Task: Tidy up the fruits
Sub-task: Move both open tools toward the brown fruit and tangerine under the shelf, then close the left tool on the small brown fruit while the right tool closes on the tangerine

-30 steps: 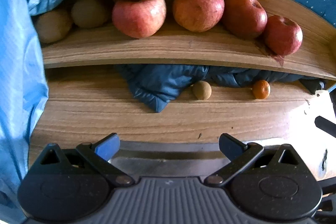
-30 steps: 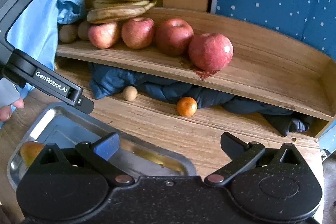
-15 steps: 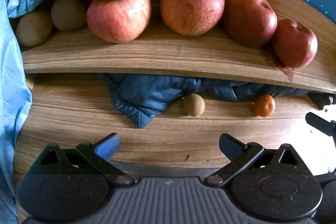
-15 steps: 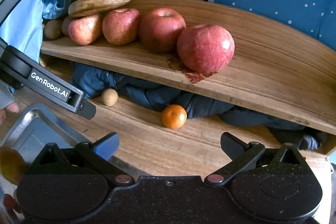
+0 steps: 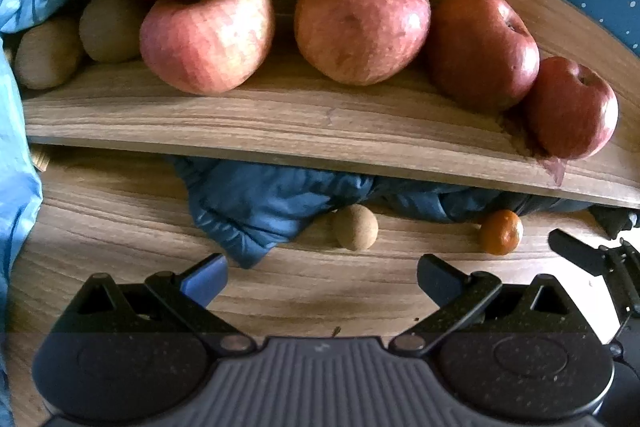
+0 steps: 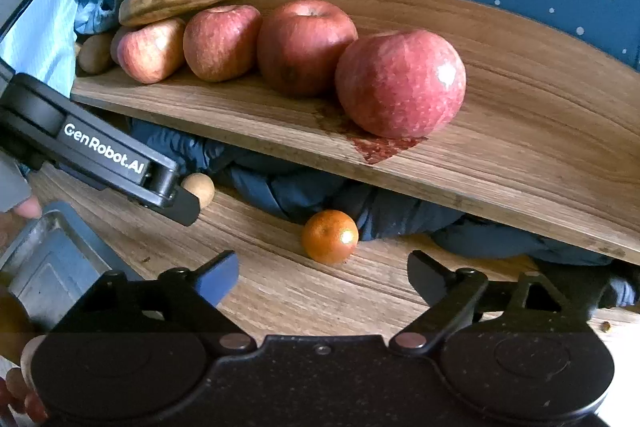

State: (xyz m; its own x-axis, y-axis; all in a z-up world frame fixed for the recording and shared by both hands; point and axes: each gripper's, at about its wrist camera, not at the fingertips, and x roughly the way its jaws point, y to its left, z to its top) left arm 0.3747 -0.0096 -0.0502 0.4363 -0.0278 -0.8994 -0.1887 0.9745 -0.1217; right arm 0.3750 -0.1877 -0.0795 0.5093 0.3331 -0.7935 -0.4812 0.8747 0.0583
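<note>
Orange (image 6: 329,235): on table, under shelf edge, against blue cloth. Right gripper (image 6: 322,277): jaws closing, nothing between; centre them over fruit first. Left gripper (image 5: 322,277): jaws spread, empty.

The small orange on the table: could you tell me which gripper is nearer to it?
Right. The right gripper sits just short of the orange, jaws closing, nothing between them. The left gripper faces the tan round fruit, off to the orange's side.
</note>
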